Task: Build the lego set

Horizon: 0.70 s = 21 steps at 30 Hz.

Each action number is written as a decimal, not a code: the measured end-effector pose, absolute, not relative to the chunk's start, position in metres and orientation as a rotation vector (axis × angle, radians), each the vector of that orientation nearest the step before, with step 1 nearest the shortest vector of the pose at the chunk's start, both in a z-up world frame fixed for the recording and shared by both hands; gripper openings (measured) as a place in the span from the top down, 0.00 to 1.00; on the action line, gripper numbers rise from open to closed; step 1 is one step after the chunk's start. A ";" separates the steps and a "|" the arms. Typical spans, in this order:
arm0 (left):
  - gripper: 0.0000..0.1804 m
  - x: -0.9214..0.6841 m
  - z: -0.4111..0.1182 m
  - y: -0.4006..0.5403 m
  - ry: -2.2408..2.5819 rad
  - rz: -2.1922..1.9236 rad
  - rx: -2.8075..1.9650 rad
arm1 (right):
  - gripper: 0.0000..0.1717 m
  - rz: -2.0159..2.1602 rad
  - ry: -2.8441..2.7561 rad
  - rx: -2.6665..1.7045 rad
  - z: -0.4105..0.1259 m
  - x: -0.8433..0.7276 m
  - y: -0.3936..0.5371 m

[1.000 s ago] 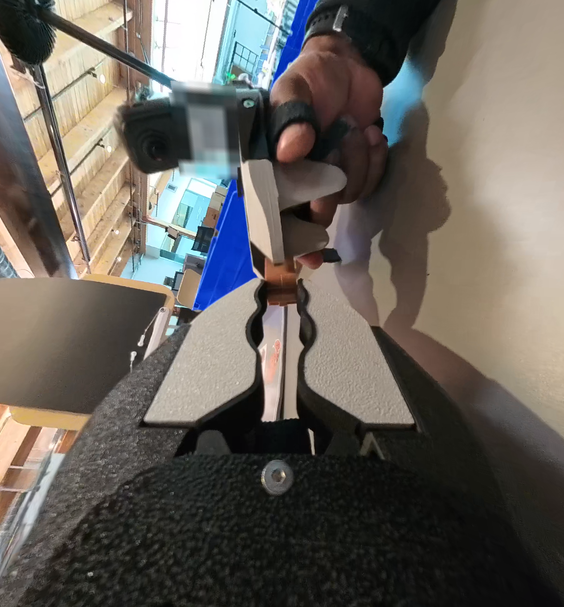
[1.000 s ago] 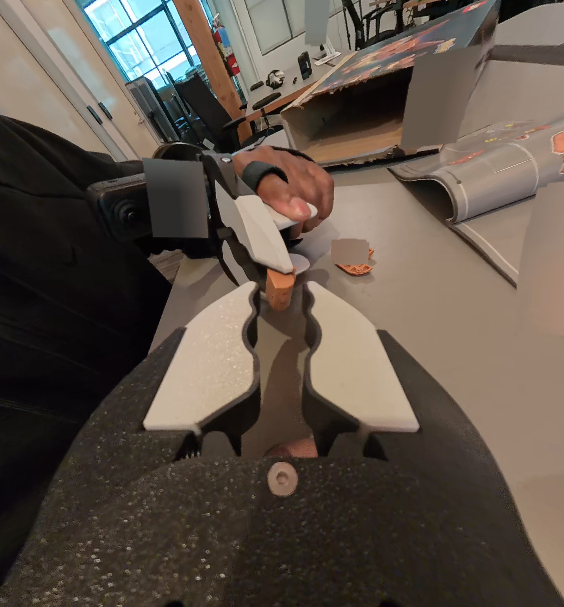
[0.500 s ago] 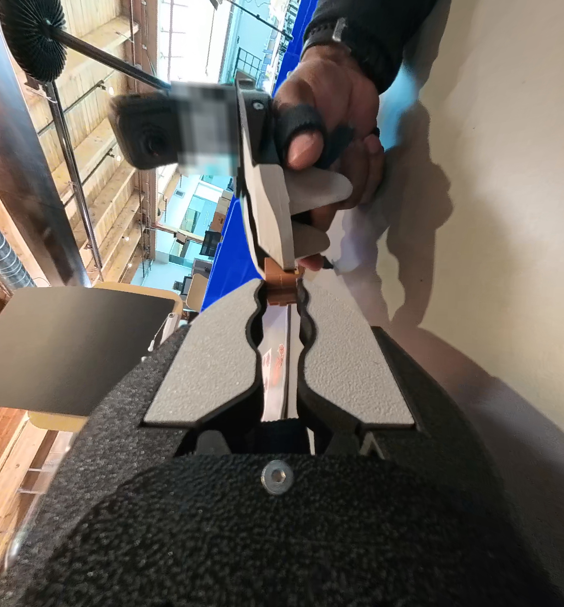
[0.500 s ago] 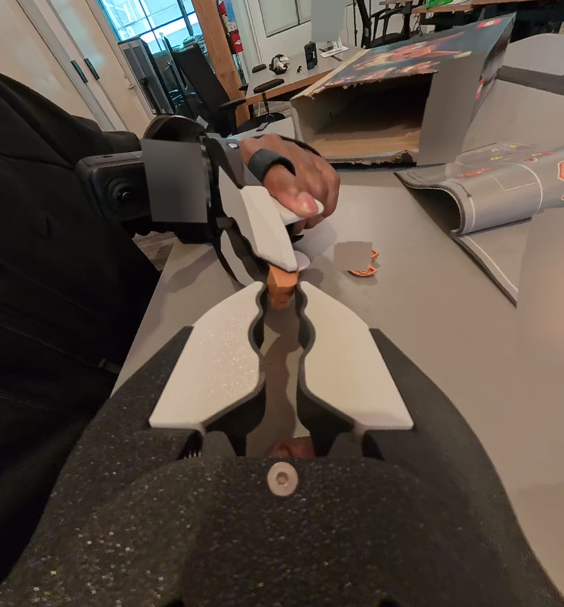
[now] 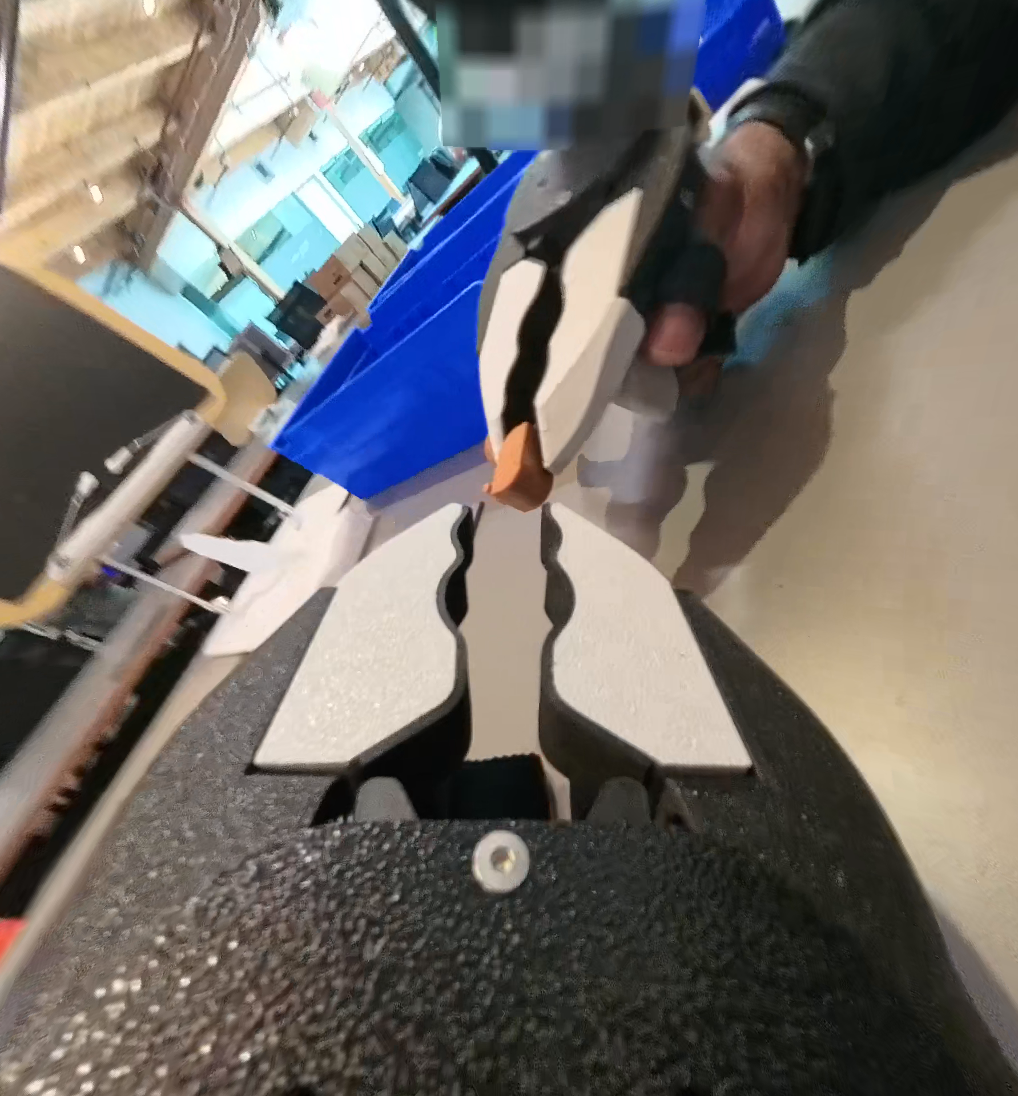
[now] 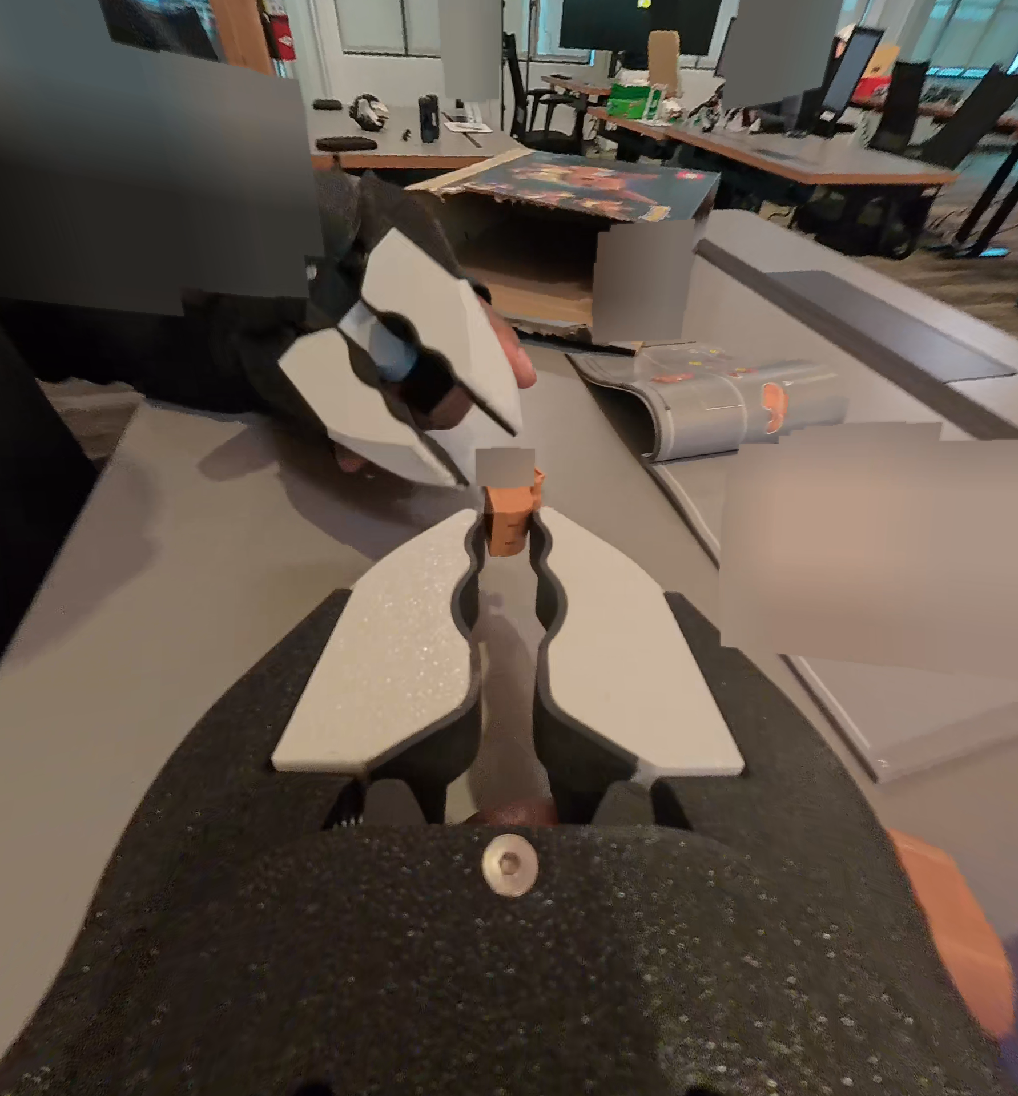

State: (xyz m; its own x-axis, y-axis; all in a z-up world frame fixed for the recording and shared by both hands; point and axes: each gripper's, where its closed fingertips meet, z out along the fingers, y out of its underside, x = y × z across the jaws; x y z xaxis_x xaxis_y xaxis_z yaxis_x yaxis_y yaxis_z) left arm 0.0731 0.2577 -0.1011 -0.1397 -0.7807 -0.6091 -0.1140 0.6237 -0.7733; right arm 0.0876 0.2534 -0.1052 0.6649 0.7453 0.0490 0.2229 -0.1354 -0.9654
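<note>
Fingers of the right gripper [image 6: 507, 522] pinched a small orange-brown block [image 6: 506, 529] at their tips; the left gripper [image 5: 509, 516] stood narrowly parted and empty, just short of that block.

The shallow tip hold looked risky: a twist or a knock from the left gripper could have dropped the block onto the grey table [image 6: 186, 534]. An open cardboard box [image 6: 554, 237] and a booklet [image 6: 732, 403] lay beyond, office desks behind.

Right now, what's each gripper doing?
Left gripper: open, holding nothing.
Right gripper: closed on the orange block.
</note>
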 end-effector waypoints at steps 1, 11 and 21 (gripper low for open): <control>0.88 0.074 -0.100 0.260 1.618 -0.732 -0.824 | 0.92 0.505 -0.808 -1.675 -0.106 0.089 0.254; 0.89 0.076 -0.087 0.280 1.377 -1.382 -1.307 | 0.92 0.351 -0.796 -1.649 -0.108 0.098 0.264; 0.89 0.068 -0.081 0.304 1.390 -1.116 -1.195 | 0.92 0.418 -0.736 -1.667 -0.105 0.104 0.267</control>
